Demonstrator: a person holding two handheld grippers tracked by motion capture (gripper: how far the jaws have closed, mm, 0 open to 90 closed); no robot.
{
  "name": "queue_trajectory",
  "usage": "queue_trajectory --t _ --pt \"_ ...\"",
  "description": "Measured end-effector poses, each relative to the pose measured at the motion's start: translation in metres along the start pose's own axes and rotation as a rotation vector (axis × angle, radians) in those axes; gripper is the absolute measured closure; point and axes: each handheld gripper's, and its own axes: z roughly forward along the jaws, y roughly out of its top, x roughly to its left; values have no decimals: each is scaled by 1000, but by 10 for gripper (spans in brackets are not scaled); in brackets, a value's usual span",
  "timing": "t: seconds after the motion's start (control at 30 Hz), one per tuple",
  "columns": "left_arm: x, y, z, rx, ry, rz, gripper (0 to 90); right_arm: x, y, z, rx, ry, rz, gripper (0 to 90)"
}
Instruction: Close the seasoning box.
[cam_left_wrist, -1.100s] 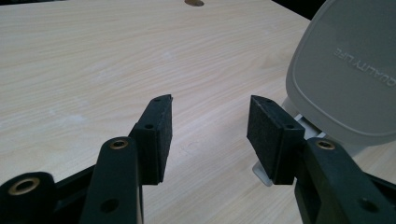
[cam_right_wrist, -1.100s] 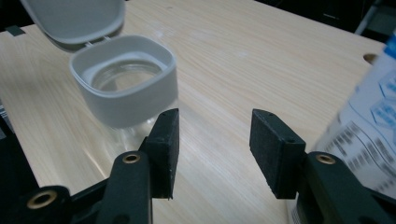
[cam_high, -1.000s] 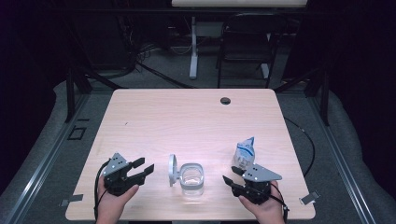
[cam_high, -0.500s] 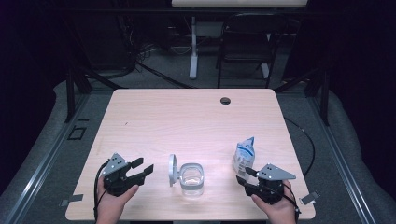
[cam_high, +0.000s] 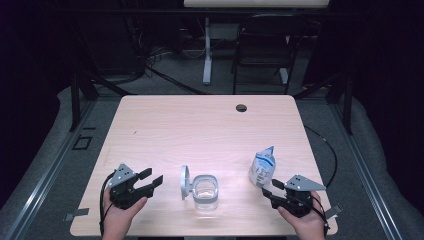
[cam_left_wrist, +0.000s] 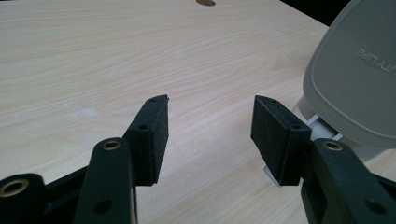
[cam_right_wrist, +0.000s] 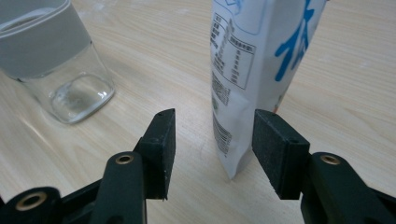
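A white pouch with blue print (cam_high: 262, 167) stands upright on the table's right side. My right gripper (cam_high: 267, 192) lies just in front of it, toward the near edge. In the right gripper view the pouch's (cam_right_wrist: 252, 60) lower corner lines up with the gap of my right gripper (cam_right_wrist: 212, 135). Its jaws have just been opening and the pads touch nothing. A clear container (cam_high: 205, 192) with its grey hinged lid (cam_high: 184, 182) flipped up stands at the front middle. My left gripper (cam_high: 150, 179) rests left of the lid (cam_left_wrist: 355, 70). Its jaws have just opened wide and hold nothing.
The light wooden table (cam_high: 200, 130) has a round cable hole (cam_high: 241, 107) near its far edge. A person's hands hold both grippers at the near edge. A dark chair (cam_high: 262, 50) and a white stand (cam_high: 207, 50) stand on the floor beyond.
My right gripper has drawn back to the right, away from the pouch, which stays standing. The left hand and the container have not moved.
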Motion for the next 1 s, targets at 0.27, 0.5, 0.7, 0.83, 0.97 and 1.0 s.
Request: queue_trajectory --t 0.27,0.5,0.7,0.83,0.97,1.0 --pt "4 -1 0 -3 2 -11 468 -15 -7 -4 10 -27 34 465" --pt "9 -1 -3 -17 14 -28 467 -9 -6 1 2 -37 17 446" --pt "13 -3 -7 -24 24 -36 467 -7 -6 7 7 -65 30 442" --pt "15 -6 -12 -23 36 -40 467 -4 -6 15 1 -77 24 416" --pt "16 -9 -18 -21 51 -47 468 -3 -6 21 -9 -87 27 409" --pt "18 -11 -21 -17 59 -50 468 -2 -6 25 -8 -90 23 402"
